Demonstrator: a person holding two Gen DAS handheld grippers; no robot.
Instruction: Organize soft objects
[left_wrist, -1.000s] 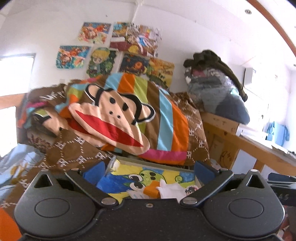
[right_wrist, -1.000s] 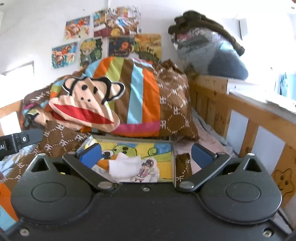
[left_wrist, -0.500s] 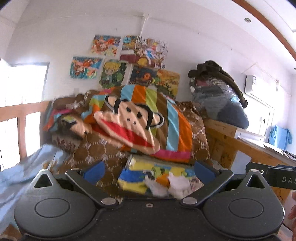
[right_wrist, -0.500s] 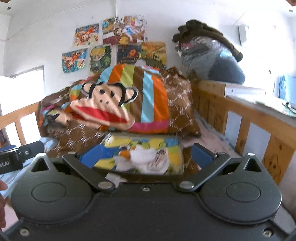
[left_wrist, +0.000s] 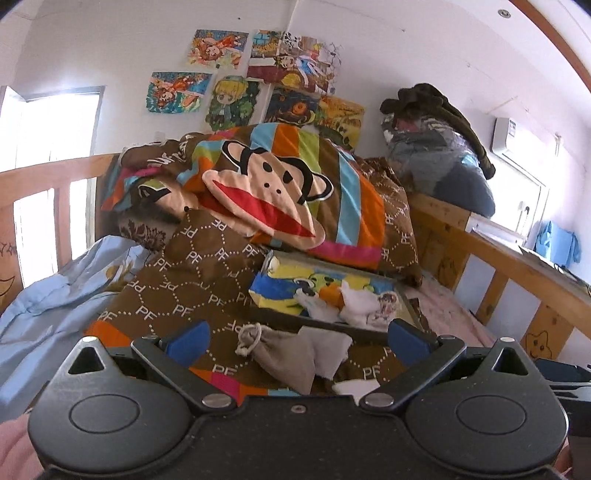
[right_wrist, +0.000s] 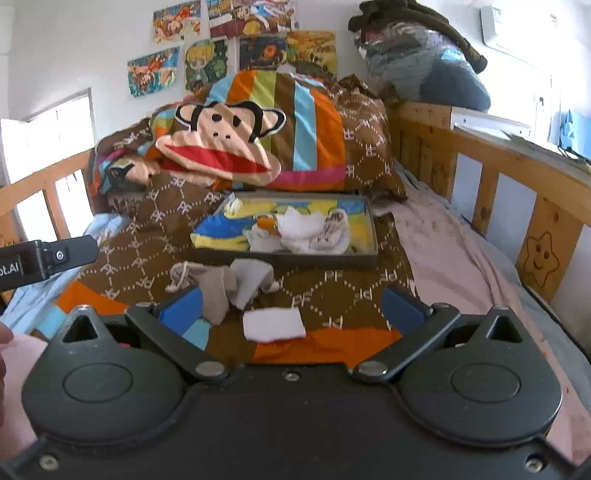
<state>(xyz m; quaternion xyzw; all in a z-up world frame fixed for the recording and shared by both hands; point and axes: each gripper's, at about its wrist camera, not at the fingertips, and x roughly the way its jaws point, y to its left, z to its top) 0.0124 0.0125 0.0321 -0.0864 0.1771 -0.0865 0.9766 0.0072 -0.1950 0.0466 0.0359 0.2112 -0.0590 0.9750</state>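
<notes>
A shallow dark tray (right_wrist: 284, 258) (left_wrist: 369, 334) lies on the brown quilt and holds a bright cartoon cloth (right_wrist: 221, 234) (left_wrist: 280, 288) and white socks (right_wrist: 303, 229) (left_wrist: 354, 304). In front of it lie a grey drawstring pouch (right_wrist: 218, 284) (left_wrist: 291, 354) and a folded white cloth (right_wrist: 273, 325) (left_wrist: 354, 387). My left gripper (left_wrist: 297, 341) is open just above the pouch, holding nothing. My right gripper (right_wrist: 291, 310) is open above the white cloth, also holding nothing.
A striped quilt with a monkey face (right_wrist: 221, 147) (left_wrist: 266, 192) is heaped behind the tray. Wooden bed rails (right_wrist: 517, 173) (left_wrist: 498, 266) run along the right and far left. A light blue sheet (left_wrist: 55, 288) lies left, a pink sheet (right_wrist: 461, 258) right. The left gripper's body (right_wrist: 40, 258) shows in the right wrist view.
Both grippers have drawn back and up from the tray. The grey pouch and the folded white cloth on the quilt have come into view in front of the tray.
</notes>
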